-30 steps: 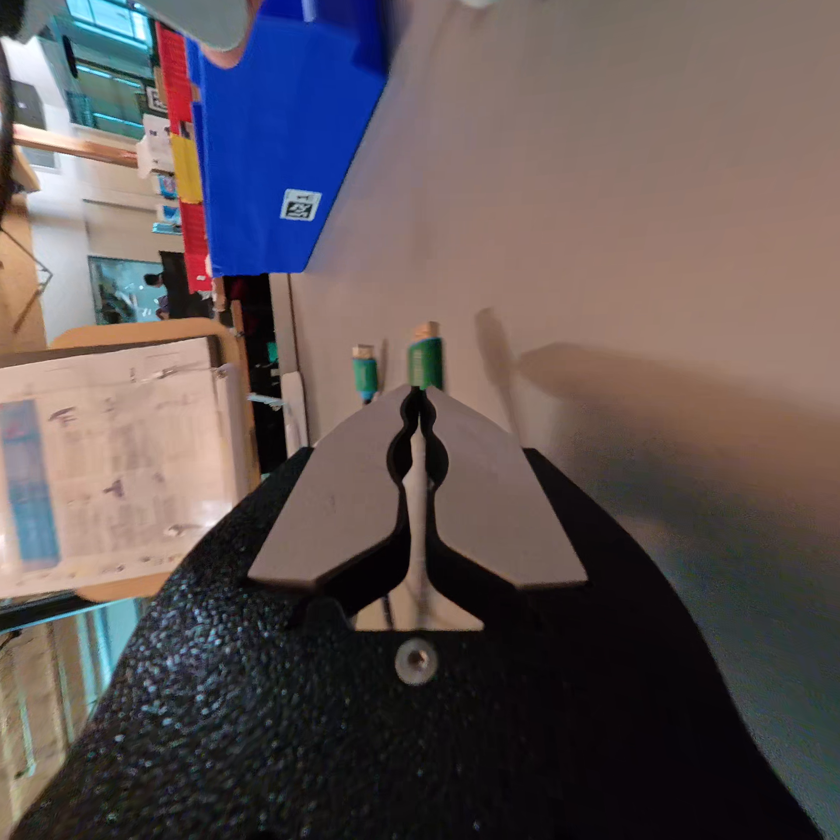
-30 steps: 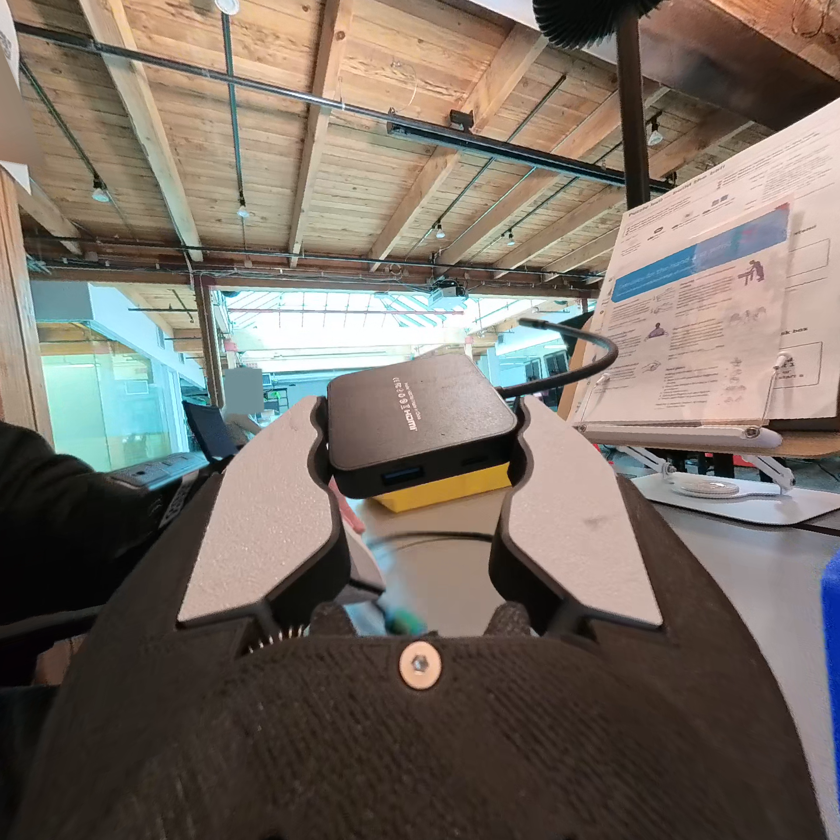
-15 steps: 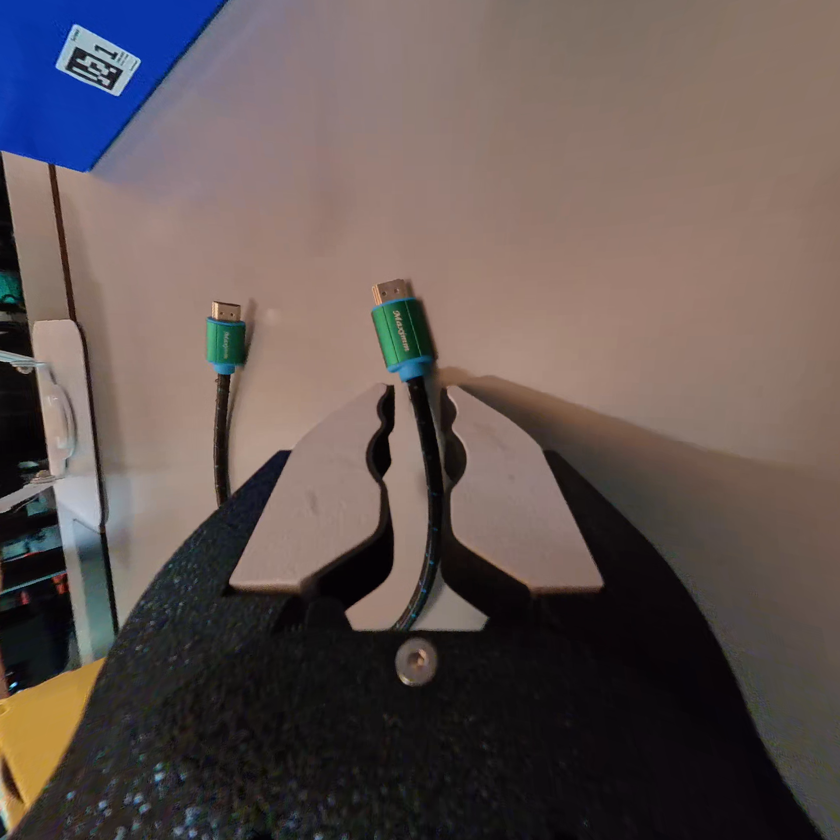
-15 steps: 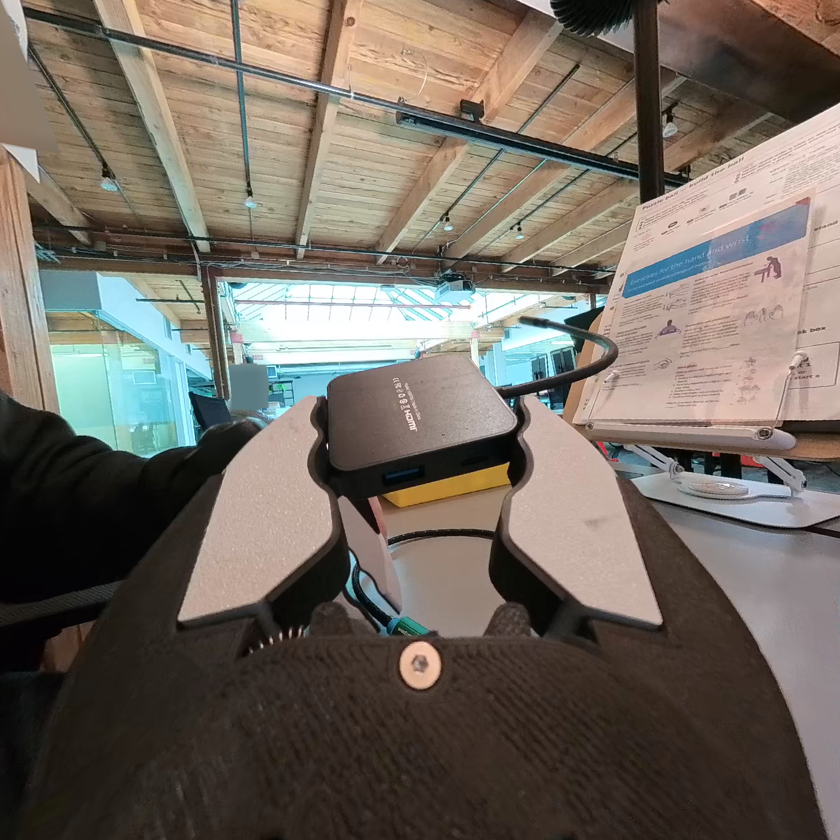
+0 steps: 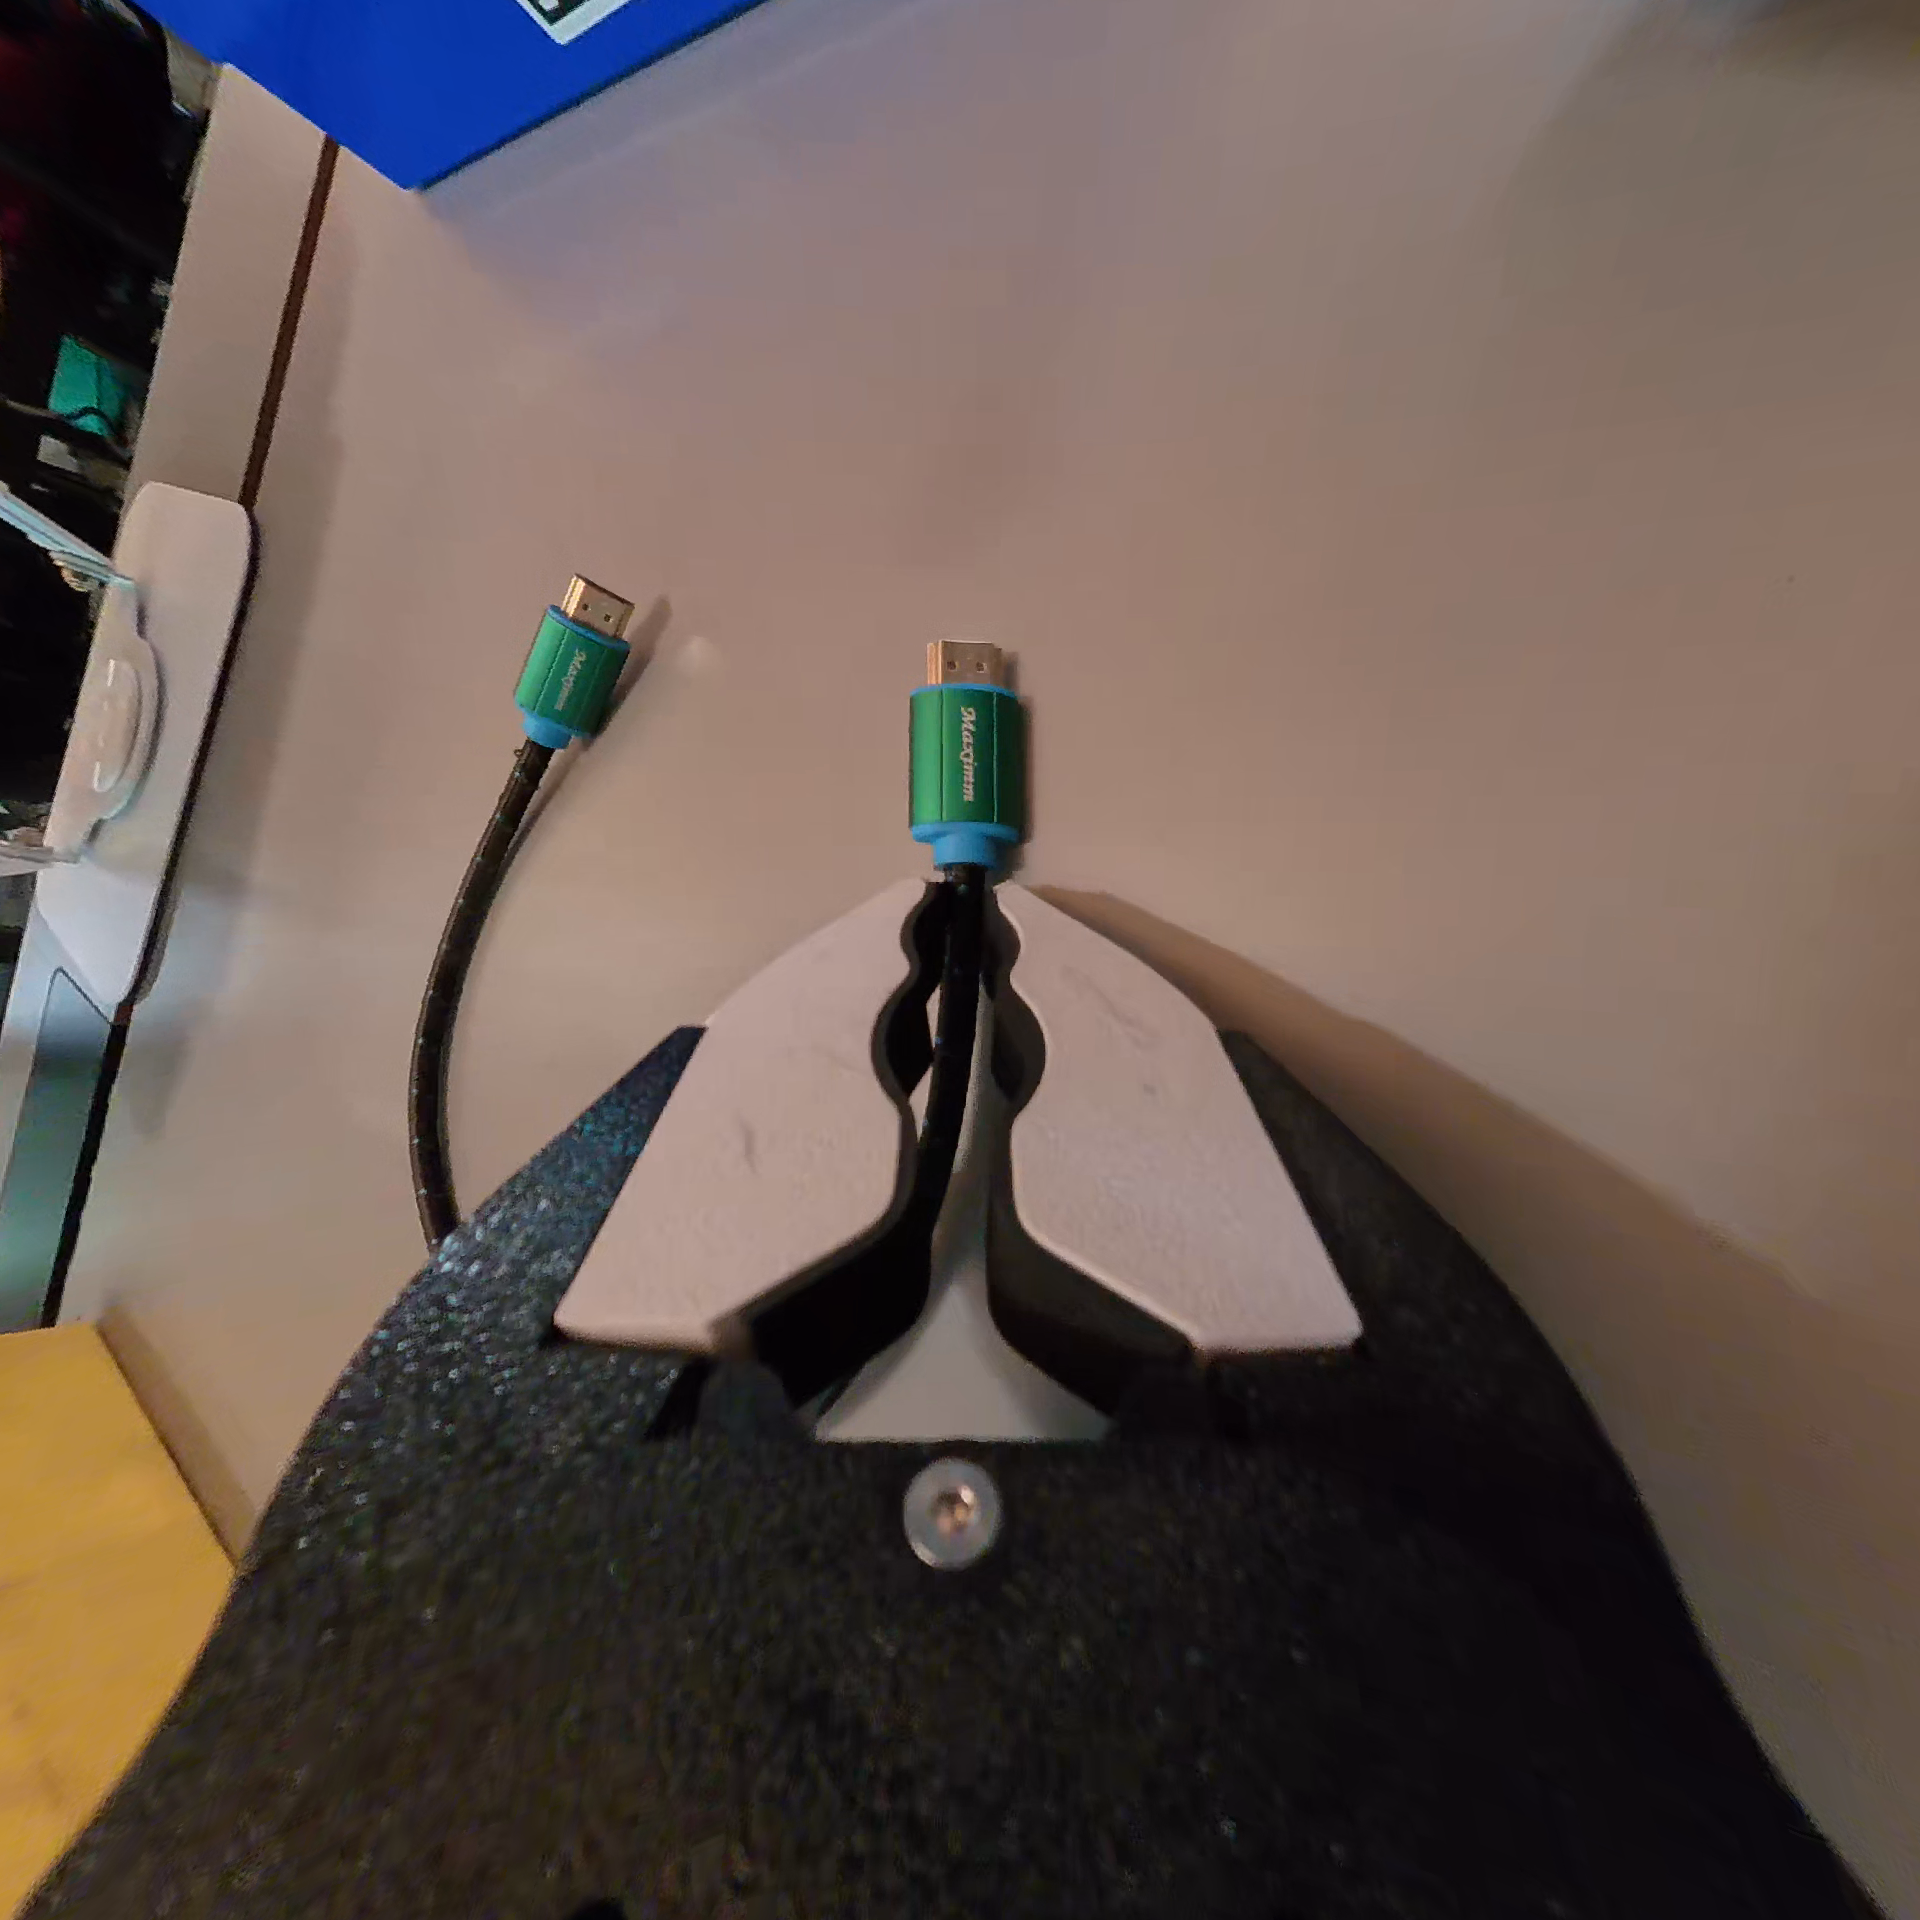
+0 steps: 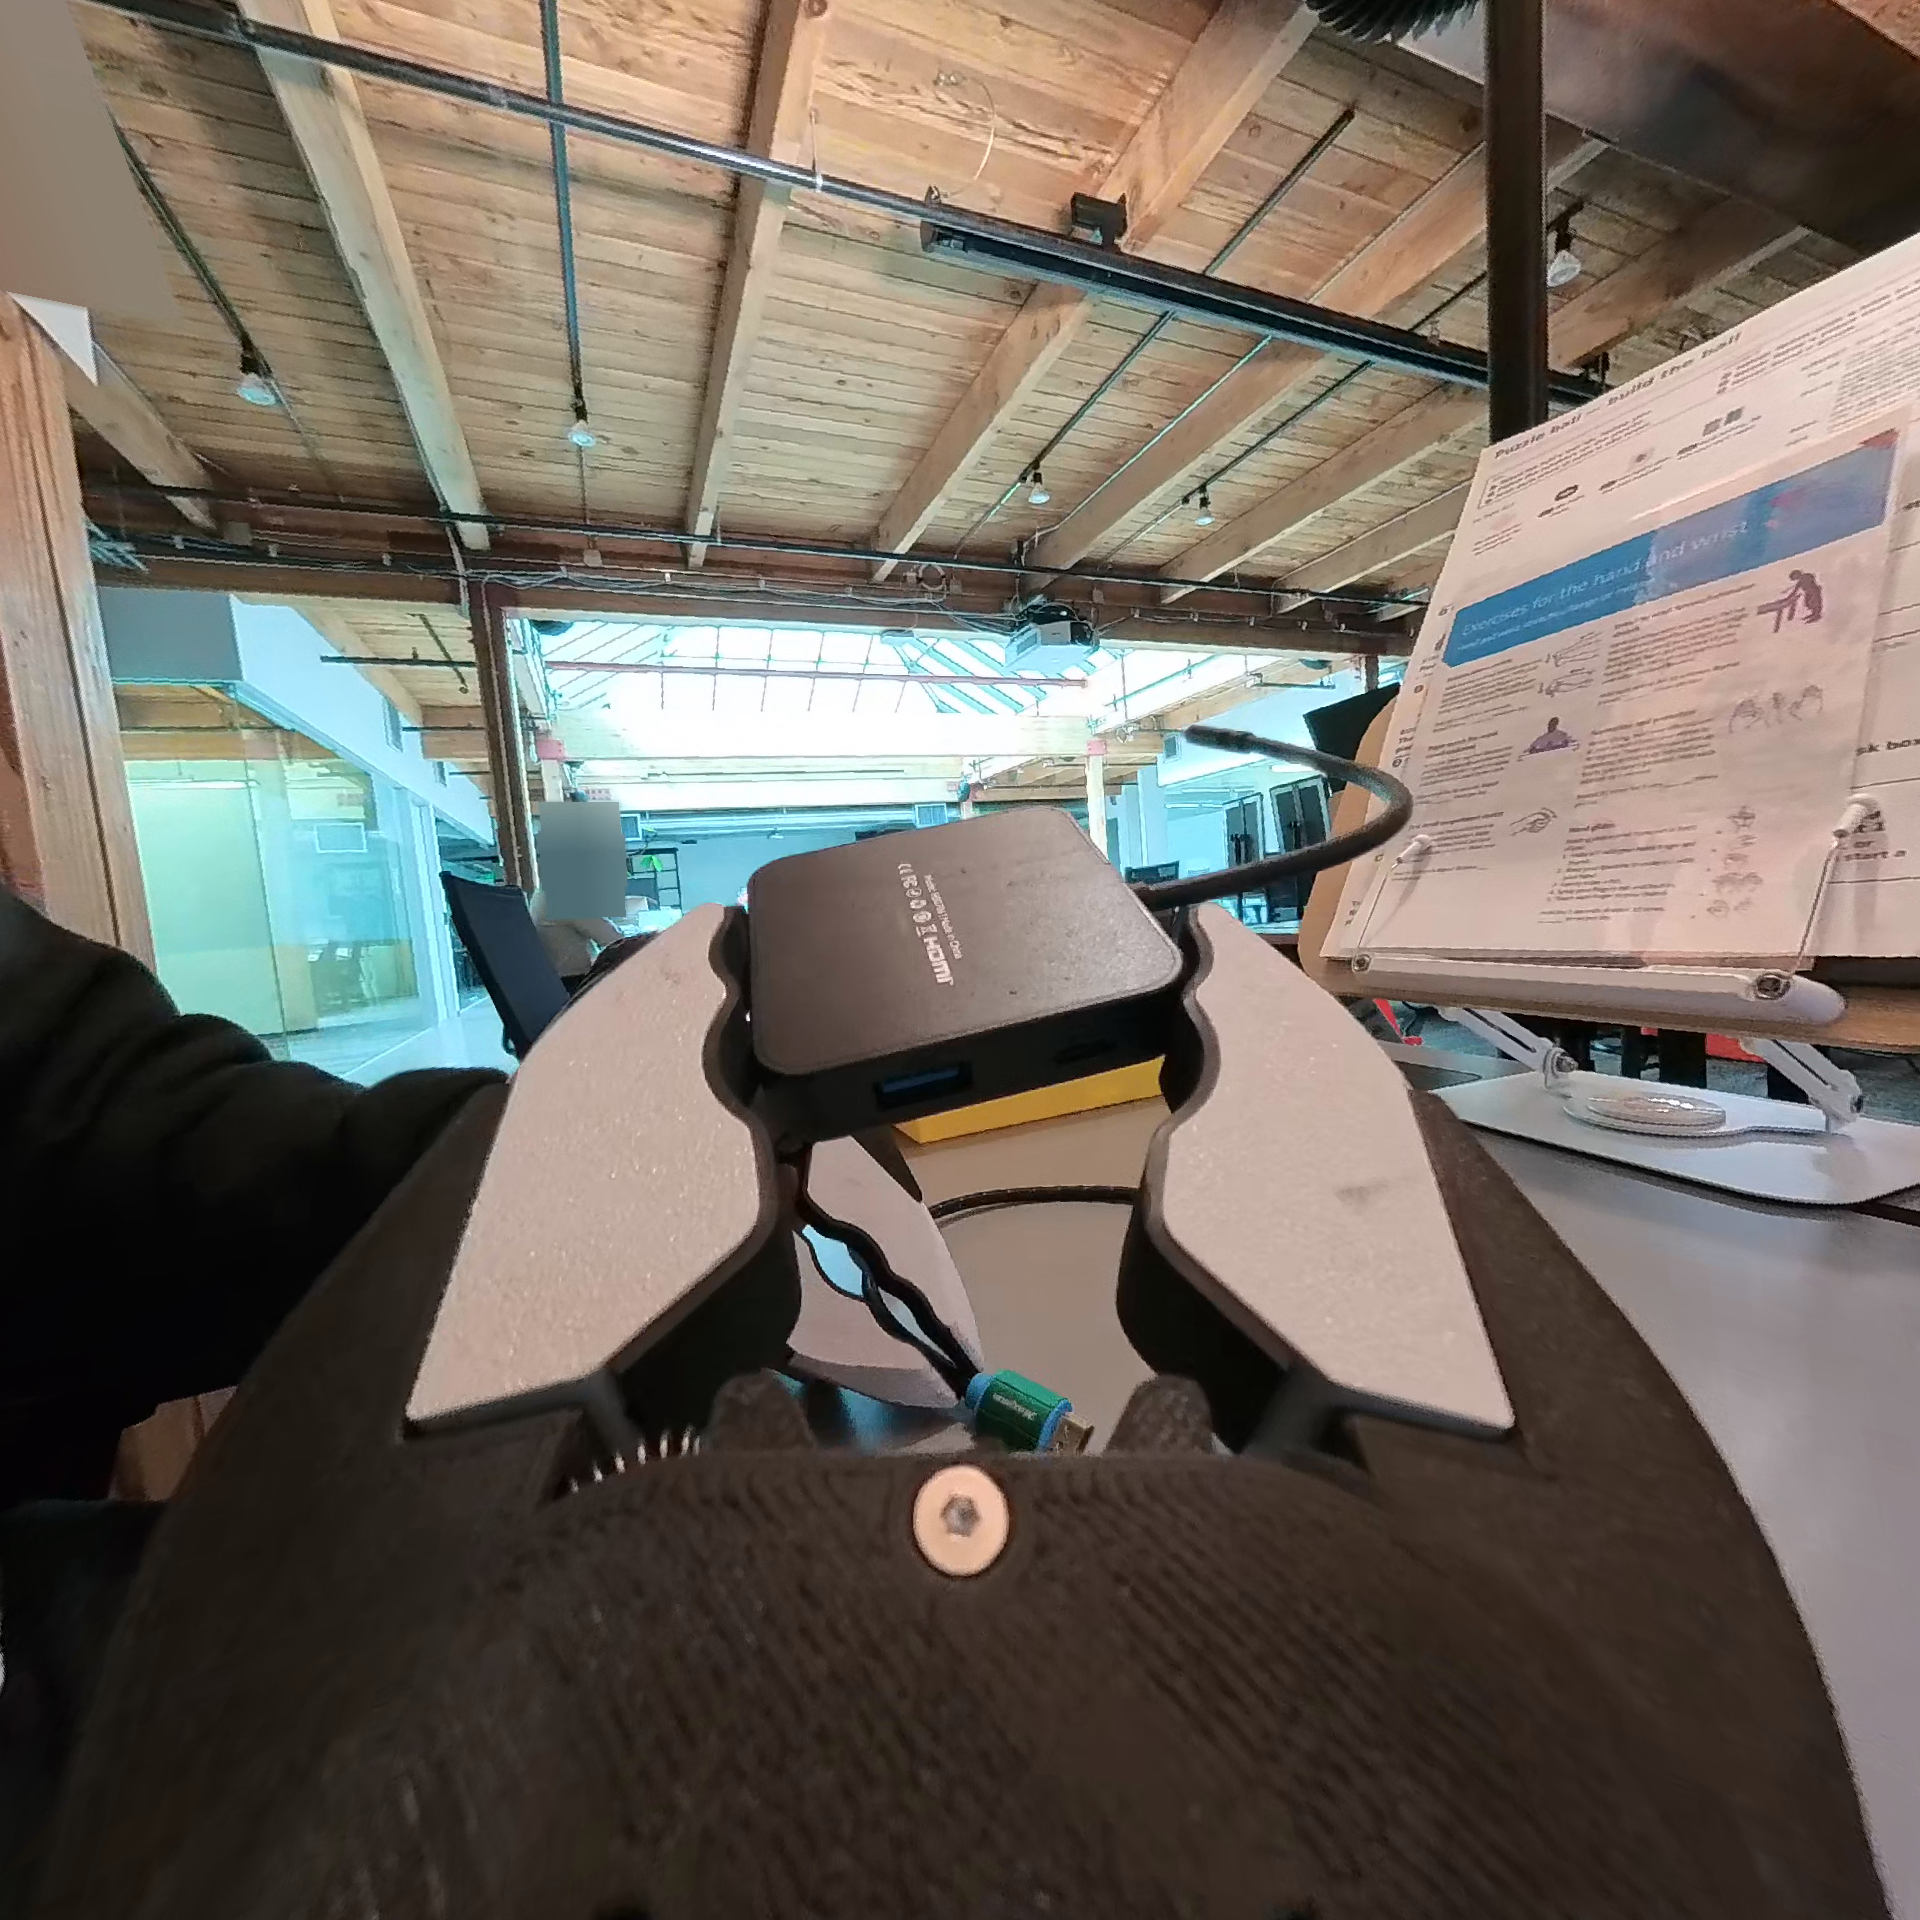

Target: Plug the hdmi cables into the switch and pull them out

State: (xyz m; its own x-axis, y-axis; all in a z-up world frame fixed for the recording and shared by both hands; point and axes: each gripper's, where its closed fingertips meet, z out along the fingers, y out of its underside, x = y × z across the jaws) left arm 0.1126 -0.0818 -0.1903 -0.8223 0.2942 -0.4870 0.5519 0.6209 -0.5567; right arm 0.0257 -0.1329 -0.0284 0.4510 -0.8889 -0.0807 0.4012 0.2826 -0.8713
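Observation:
In the left wrist view my left gripper is shut on a black braided cable just behind its green HDMI plug. The plug sticks out past the fingertips, over the grey table. A second green HDMI plug lies on the table to the left, its cable curving back toward me. In the right wrist view my right gripper is shut on the black switch and holds it above the table. The held plug shows low between the right fingers, below the switch and apart from it.
A blue bin stands at the far left of the table. A white document stand with printed sheets is on the right. A yellow block sits behind the switch. A person's black sleeve is at the left.
The left gripper has turned and tipped toward the table; the plug now shows its flat face, and the jaws have drawn closer on the cable. The right gripper holds the switch almost still.

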